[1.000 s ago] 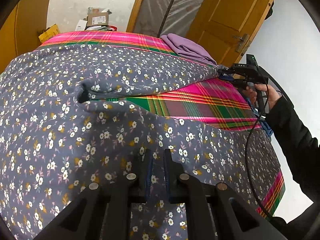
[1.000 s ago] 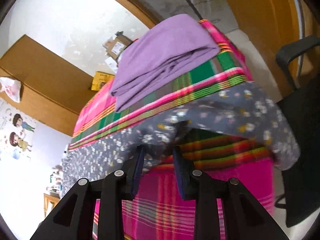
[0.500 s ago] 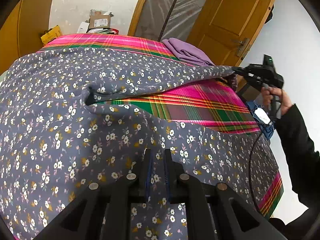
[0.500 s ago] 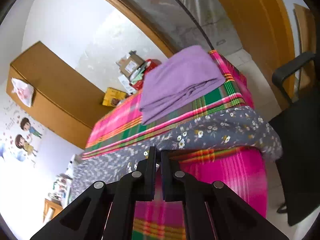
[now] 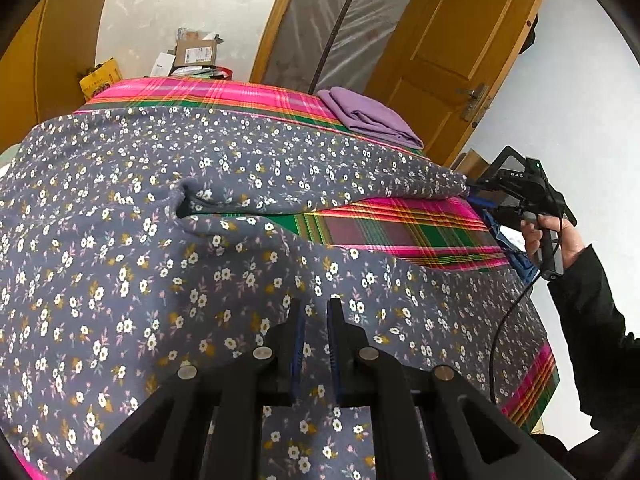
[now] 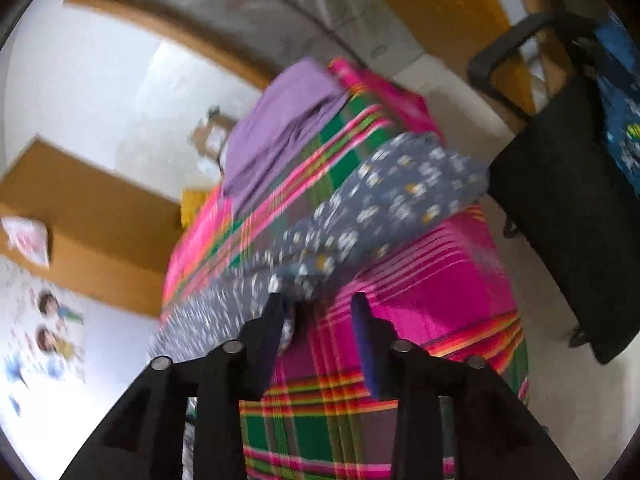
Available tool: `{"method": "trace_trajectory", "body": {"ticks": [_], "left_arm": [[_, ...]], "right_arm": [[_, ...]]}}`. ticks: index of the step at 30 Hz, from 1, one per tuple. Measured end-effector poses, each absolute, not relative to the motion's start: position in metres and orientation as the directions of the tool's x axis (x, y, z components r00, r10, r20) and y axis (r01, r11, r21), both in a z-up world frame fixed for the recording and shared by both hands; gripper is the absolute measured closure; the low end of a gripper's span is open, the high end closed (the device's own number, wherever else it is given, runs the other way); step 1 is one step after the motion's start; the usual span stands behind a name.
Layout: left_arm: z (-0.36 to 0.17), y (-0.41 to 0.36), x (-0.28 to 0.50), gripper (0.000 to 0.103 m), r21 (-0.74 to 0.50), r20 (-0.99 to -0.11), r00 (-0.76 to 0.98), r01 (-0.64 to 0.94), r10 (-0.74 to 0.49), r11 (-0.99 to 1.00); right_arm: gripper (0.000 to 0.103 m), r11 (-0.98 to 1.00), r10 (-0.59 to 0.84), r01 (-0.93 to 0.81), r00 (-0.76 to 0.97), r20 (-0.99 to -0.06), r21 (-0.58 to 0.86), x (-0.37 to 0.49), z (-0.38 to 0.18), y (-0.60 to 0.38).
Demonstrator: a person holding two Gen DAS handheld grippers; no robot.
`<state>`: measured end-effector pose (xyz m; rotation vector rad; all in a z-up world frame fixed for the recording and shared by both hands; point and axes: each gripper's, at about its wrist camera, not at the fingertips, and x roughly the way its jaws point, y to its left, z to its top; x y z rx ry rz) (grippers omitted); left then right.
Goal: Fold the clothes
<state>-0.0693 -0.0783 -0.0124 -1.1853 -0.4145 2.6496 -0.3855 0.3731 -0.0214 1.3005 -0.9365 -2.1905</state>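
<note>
right tool (image 6: pixel 316 304) spread since earlier | left tool (image 5: pixel 314 312) pinching floral garment (image 5: pixel 160 240) | purple cloth (image 5: pixel 372 118) beyond

Soft matt floral cloth (image 5: pixel 168 280) drapes over glossy plaid cover (image 5: pixel 400 232); purple cloth (image 5: pixel 372 118) smooth, door (image 5: pixel 460 40) varnished wood, grippers matt black plastic.

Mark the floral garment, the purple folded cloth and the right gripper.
floral garment (image 5: pixel 120 280): left wrist view, flat middle of the fabric.
purple folded cloth (image 5: pixel 368 118): left wrist view, top layer.
right gripper (image 6: pixel 318 312): right wrist view, between the fingertips.
</note>
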Motion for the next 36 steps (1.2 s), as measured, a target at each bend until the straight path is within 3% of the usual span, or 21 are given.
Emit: {"method": "trace_trajectory", "body": {"ticks": [6,15,17,19,28,32,33,34,36], "left_arm": [[-0.016,-0.082,-0.072,0.093,-0.344,-0.701,-0.648,-0.057,0.297,-0.937],[-0.017,-0.065,-0.081,0.093,-0.328,-0.717,-0.626,-0.086,0.307,-0.941],[-0.017,-0.064,-0.083,0.093,-0.322,-0.721,-0.624,-0.082,0.3,-0.943],[-0.017,-0.064,-0.084,0.093,-0.317,-0.724,-0.624,-0.079,0.295,-0.945],[-0.024,-0.059,-0.092,0.093,-0.318,-0.74,-0.602,-0.079,0.3,-0.945],[-0.024,-0.057,-0.092,0.093,-0.317,-0.741,-0.6,-0.083,0.301,-0.945],[-0.023,-0.058,-0.091,0.093,-0.316,-0.741,-0.601,-0.08,0.299,-0.945],[-0.023,-0.059,-0.09,0.093,-0.316,-0.74,-0.603,-0.077,0.297,-0.946],[-0.021,-0.063,-0.088,0.093,-0.318,-0.735,-0.612,-0.069,0.292,-0.946]], "right_arm": [[0.059,-0.614,-0.6,-0.119,-0.571,-0.56,0.78,-0.386,-0.027,0.427],[0.058,-0.528,-0.681,-0.23,-0.461,-0.569,0.818,-0.439,-0.074,0.436],[0.064,-0.541,-0.676,-0.214,-0.465,-0.572,0.813,-0.448,-0.076,0.431],[0.094,-0.573,-0.638,-0.175,-0.517,-0.57,0.8,-0.451,-0.064,0.428],[0.093,-0.817,-0.505,0.114,-0.615,-0.606,0.565,-0.467,0.037,0.351],[0.086,-0.84,-0.542,0.319,-0.492,-0.681,0.438,-0.493,0.048,0.259],[0.077,-0.831,-0.55,0.372,-0.434,-0.713,0.414,-0.495,0.044,0.235],[0.075,-0.815,-0.556,0.425,-0.38,-0.739,0.395,-0.496,0.04,0.212],[0.075,-0.769,-0.602,0.495,-0.349,-0.718,0.404,-0.488,0.042,0.192]]}}
